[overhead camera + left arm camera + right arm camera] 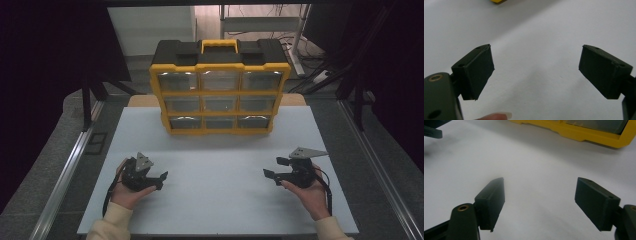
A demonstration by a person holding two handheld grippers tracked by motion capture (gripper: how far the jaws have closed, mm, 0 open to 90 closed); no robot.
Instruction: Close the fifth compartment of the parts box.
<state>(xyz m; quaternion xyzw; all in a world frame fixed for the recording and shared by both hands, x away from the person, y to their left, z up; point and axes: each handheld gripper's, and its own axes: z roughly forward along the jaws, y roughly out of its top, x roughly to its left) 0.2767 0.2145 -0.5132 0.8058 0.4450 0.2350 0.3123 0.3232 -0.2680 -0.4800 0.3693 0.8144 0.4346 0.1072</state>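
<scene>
A yellow and black organizer case (220, 92) stands upright at the back of the white table (220, 205), its clear drawers facing me. My left gripper (161, 180) rests low over the table's front left, held in a hand, jaws pointing right. In the left gripper view the left gripper (536, 67) is open, with only bare tabletop between the jaws. My right gripper (275, 167) sits at the front right, jaws pointing left. In the right gripper view the right gripper (540, 195) is open and holds nothing. The case's yellow base (584, 132) lies ahead of it.
Grey floor and metal rails (65, 170) flank the table on both sides. Behind the case are a shelf frame and cables (300, 45). A fingertip (496, 116) shows at the bottom of the left gripper view. The left gripper's jaw tip (431, 131) shows top left in the right gripper view.
</scene>
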